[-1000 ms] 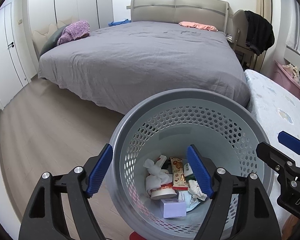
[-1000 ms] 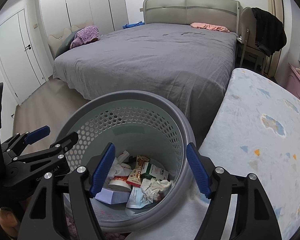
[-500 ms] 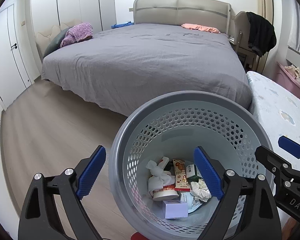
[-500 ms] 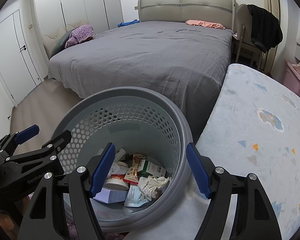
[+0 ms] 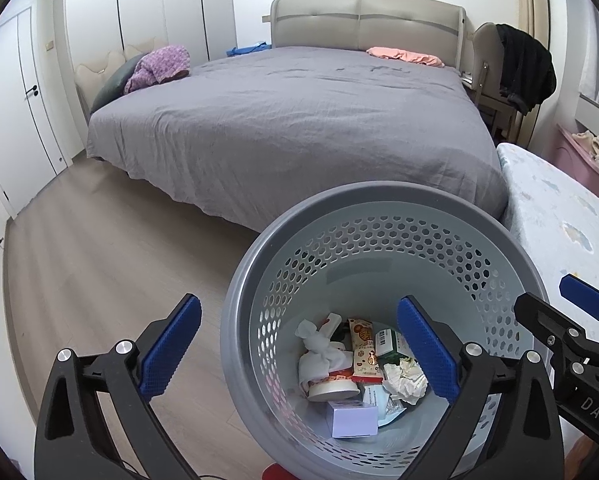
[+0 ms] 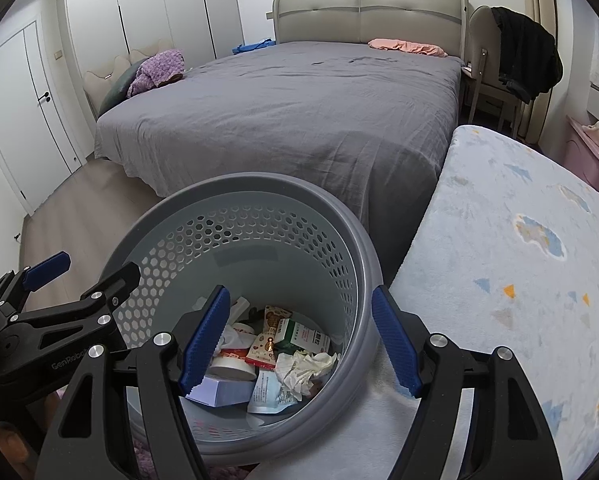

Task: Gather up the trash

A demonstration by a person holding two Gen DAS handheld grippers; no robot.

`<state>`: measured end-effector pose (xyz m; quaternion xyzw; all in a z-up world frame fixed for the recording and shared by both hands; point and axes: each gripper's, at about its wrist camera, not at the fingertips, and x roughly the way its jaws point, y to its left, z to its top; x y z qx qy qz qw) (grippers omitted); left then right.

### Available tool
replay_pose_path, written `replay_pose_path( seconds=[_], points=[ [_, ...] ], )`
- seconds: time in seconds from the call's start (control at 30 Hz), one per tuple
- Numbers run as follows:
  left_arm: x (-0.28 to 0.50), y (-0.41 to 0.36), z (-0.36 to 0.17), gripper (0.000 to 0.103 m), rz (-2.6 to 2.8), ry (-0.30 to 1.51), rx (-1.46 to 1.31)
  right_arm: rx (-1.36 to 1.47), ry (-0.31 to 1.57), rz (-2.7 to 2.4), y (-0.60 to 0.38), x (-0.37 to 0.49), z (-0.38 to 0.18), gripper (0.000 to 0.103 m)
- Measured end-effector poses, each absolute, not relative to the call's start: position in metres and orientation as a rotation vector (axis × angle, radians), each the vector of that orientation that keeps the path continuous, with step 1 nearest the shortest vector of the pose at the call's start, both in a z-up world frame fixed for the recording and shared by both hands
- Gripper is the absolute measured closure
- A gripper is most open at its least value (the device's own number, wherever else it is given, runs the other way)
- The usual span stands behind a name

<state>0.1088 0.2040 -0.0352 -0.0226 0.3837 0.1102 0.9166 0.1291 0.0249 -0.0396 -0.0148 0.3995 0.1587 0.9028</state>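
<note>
**Both grippers wide over a part-filled grey bin beside the bed**

Bedroom, seen from 2 wrist cams. Far left: white wardrobe doors (image 5: 159, 8) and pale wood floor (image 5: 99, 272). Centre back: big bed w/ grey cover (image 5: 291, 120), a purple knit blanket (image 5: 159, 66) at its left edge, a pink cloth (image 5: 403, 55) near the headboard. Right: chair w/ black jacket (image 5: 525, 68), and a pale blue patterned mattress pad (image 6: 519, 260).

Left gripper (image 5: 299, 354): jaws spread wide, holding nothing. Its blue pads straddle the left wall of the round grey perforated plastic bin (image 5: 243, 280), one pad outside over the floor, the other over the bin's inside. No contact that I can see.

The bin stands at the foot corner of the bed, its right side touching or just beside the mattress pad's edge; can't tell which. Inside, at the bottom: crumpled white tissues (image 5: 405, 378), a knotted white cloth or tissue wad (image 5: 317, 354), a red-and-white snack packet (image 5: 364, 350), a green-white carton (image 6: 303, 335), a small lilac box (image 5: 351, 418), a round white lid-like item (image 5: 333, 390).

Right gripper (image 6: 299, 344): also wide apart, empty; pads straddle the bin's right wall, not touching as far as I can see.

Handling, my guess: bin is light, stiff plastic w/ smooth rim, likely slippery, walls may flex a bit. Best hold is the thick rim, one gripper each side, pinching wall between pads. Contents are loose and light, so keep it upright.
</note>
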Motion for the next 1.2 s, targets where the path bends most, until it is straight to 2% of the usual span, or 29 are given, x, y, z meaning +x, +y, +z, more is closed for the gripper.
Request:
replay_pose_path(
  seconds=[1.2],
  points=[
    [0.1091, 0.2064, -0.0388, 0.006, 0.229, 0.802, -0.064, -0.028, 0.826, 0.326, 0.0243, 0.1286, -0.0392, 0.033]
  ],
)
